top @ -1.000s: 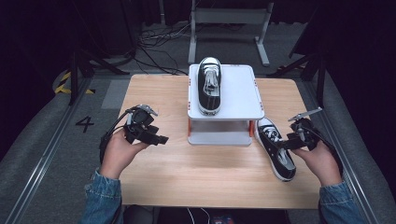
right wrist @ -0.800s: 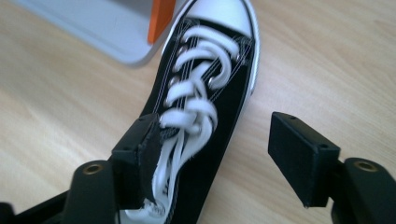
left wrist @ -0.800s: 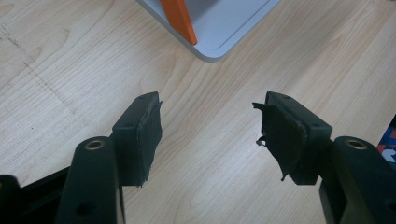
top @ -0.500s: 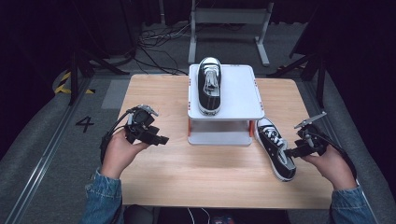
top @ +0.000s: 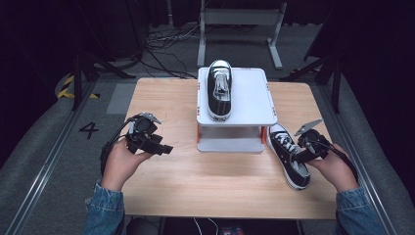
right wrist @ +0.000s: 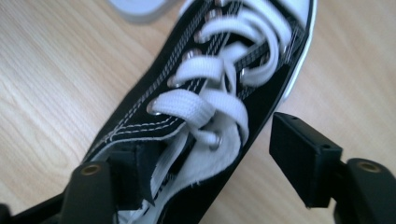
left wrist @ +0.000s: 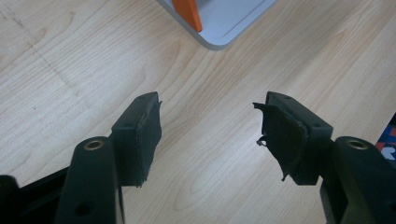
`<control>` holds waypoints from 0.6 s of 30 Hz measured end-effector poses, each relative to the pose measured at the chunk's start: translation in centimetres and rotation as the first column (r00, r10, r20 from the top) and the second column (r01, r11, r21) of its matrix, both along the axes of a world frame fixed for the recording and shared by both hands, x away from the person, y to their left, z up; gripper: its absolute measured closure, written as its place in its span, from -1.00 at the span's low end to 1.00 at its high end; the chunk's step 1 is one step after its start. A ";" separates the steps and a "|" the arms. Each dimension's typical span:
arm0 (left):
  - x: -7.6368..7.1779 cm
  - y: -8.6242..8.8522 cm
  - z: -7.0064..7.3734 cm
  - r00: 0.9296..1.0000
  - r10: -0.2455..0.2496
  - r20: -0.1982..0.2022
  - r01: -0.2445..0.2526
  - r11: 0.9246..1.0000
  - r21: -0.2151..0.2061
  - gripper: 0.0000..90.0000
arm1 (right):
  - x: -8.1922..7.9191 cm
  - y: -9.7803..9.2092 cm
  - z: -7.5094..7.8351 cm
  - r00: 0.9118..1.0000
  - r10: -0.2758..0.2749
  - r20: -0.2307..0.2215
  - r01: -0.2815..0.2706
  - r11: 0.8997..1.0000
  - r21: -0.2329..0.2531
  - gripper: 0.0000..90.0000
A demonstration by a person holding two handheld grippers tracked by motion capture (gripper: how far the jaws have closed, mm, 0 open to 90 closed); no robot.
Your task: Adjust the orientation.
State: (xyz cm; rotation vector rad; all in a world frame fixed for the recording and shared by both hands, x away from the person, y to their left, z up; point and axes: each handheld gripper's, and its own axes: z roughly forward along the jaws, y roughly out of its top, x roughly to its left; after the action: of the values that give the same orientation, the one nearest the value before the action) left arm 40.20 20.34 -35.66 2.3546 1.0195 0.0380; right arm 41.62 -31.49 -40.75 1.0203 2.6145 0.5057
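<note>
Right gripper straddles the side of a black sneaker on the table; left gripper waits with nothing in it.

High view: one sneaker (top: 219, 88) stands on top of the white stand (top: 254, 100) at the middle of the wooden table (top: 205, 181), and the second sneaker (top: 288, 154) lies on the table just right of the stand, toe towards it. The right gripper (top: 299, 155) sits at this shoe's ankle opening; the left gripper (top: 165, 149) is held well apart, over bare wood. Left gripper view: its jaws are spread wide around nothing, with the stand's corner (left wrist: 219, 23) beyond them. Right gripper view: the jaws are spread, one pad inside the shoe (right wrist: 210, 88) beside the tongue, the other outside the collar and clear of it, not yet clamped.
</note>
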 end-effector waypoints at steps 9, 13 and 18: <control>0.0 -0.1 -0.2 1.000 -0.009 -0.005 0.009 1.000 0.009 -0.15 | 1.0 2.3 -0.5 0.996 0.073 0.046 -0.074 0.997 0.035 -0.04; 0.1 -0.1 -0.3 1.000 -0.007 -0.010 0.007 1.000 0.005 -0.15 | 1.1 2.3 -0.5 0.998 0.054 0.035 -0.054 0.998 0.025 0.36; 0.3 -0.3 -0.2 1.000 -0.014 -0.009 0.014 1.000 0.001 -0.15 | 1.0 2.1 -0.1 0.999 0.025 0.029 -0.026 0.998 0.050 0.63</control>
State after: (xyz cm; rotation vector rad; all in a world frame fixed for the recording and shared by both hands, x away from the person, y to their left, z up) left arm 40.53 20.07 -35.91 2.3645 1.0076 0.0225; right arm 42.58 -29.44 -40.84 0.9883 2.6051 0.5900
